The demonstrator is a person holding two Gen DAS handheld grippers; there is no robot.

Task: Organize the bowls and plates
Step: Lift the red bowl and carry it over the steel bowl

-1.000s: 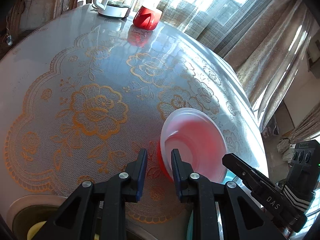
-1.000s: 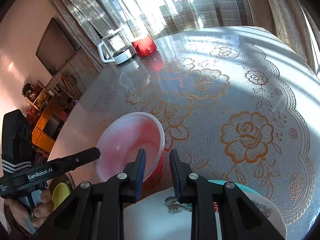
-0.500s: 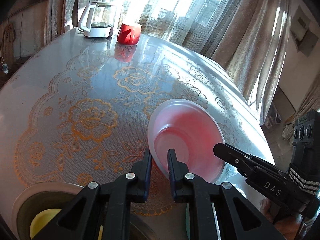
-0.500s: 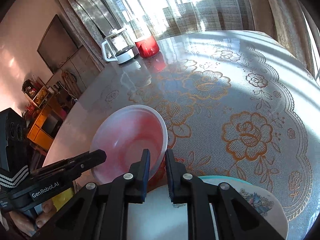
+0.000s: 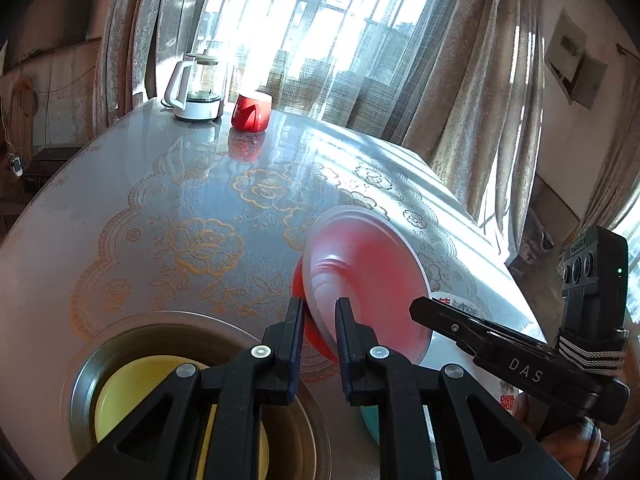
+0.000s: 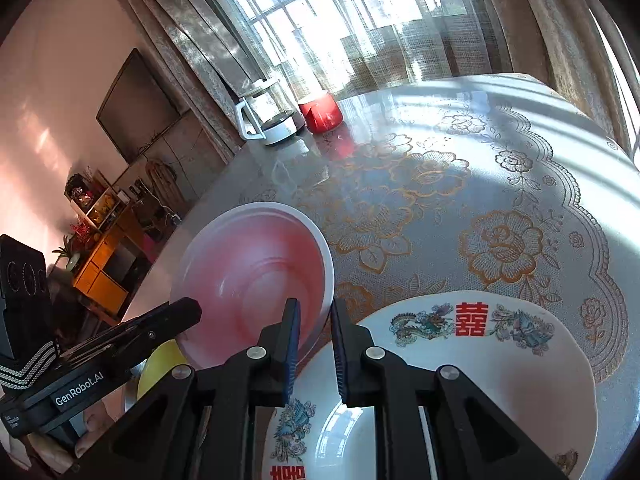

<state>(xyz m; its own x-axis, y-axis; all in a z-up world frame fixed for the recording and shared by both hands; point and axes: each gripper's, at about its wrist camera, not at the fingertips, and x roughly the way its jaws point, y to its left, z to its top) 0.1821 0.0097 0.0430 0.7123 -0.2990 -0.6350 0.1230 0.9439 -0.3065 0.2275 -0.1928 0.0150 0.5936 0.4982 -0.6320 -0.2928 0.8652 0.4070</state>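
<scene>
Left wrist view: red bowl [image 5: 368, 280] is tilted, rim pinched between the left gripper [image 5: 320, 316] pads at its near edge. The right gripper [image 6: 314, 320] clamps the opposite rim, jaws pressed close on the bowl wall. A two-sided hold likely keeps the bowl steady for moving it. Whether its base clears the table [image 5: 160, 184] is unclear; motion blur. Below-left of the left tongs sits a metal dish [image 5: 80, 364] holding a yellow bowl [image 5: 132, 396]; under the right tongs, a decorated plate [image 6: 500, 344].
</scene>
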